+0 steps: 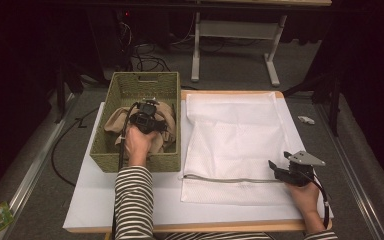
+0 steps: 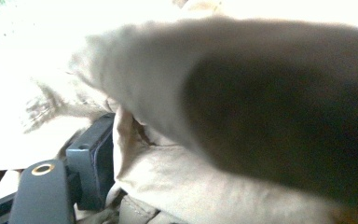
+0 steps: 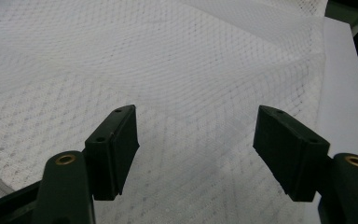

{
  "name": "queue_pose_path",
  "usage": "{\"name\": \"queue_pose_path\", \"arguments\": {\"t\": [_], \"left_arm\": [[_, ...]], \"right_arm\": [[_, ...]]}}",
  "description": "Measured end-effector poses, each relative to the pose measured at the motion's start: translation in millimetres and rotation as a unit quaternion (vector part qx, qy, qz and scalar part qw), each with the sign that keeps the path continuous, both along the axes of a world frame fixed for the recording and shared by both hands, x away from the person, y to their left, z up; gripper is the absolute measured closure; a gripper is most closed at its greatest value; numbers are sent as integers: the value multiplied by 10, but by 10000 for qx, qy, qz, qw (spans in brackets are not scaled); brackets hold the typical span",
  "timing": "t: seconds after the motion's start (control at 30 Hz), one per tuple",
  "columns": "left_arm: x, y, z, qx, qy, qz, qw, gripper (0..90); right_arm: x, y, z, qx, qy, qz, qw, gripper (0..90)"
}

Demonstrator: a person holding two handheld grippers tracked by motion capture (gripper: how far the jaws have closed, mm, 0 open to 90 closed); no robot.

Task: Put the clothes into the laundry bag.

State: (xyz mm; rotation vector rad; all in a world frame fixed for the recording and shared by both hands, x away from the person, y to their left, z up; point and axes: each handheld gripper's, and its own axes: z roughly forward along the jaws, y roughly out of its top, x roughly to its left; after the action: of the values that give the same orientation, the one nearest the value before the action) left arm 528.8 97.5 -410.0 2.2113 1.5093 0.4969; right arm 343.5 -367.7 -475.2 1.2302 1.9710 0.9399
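The beige garment [image 1: 162, 117] lies bunched in the woven basket [image 1: 115, 97], which sits at about ten o'clock on the white board [image 1: 90, 200]. My left gripper [image 1: 150, 111] is pushed down into that heap, pointing toward twelve o'clock, my left hand [image 1: 139, 145] wrapped round its body just behind. In the left gripper view the cloth [image 2: 177, 182] crowds right up against the lens: one black pad [image 2: 93, 161] shows at seven o'clock with a fold of fabric lying against its inner face, while the other pad is hidden behind a blurred bulge of cloth. My jaws there stand apart with cloth between them; whether the pads press on it I cannot tell.

The white mesh laundry bag [image 1: 235, 135] lies flat at about three o'clock from the basket, its zipper [image 1: 230, 180] running along the near edge. My right gripper [image 1: 276, 169] hovers at the zipper's right end, around four o'clock on the board, held by my right hand [image 1: 305, 197]. In the right gripper view its jaws stand wide apart over the mesh [image 3: 191, 93], with nothing clamped between them.
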Motion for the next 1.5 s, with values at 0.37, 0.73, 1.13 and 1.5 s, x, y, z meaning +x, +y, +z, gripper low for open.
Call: {"name": "queue_pose_path", "arguments": {"t": [0.37,0.73,1.13,1.5], "left_arm": [[59,-61,-170,311,601,-110,9976,203],[66,-110,-220,446,1167,157,9920,523],[-1,-38,11,171,775,214,9966,723],[-240,166,469,-904,-157,55,9958,750]], "right_arm": [[1,15,-4,-91,-25,15,10000,306],[-5,24,-4,-137,-35,17,9999,303],[-7,31,-5,-181,-48,20,9998,300],[-1,48,-10,-245,-24,23,9997,300]]}}
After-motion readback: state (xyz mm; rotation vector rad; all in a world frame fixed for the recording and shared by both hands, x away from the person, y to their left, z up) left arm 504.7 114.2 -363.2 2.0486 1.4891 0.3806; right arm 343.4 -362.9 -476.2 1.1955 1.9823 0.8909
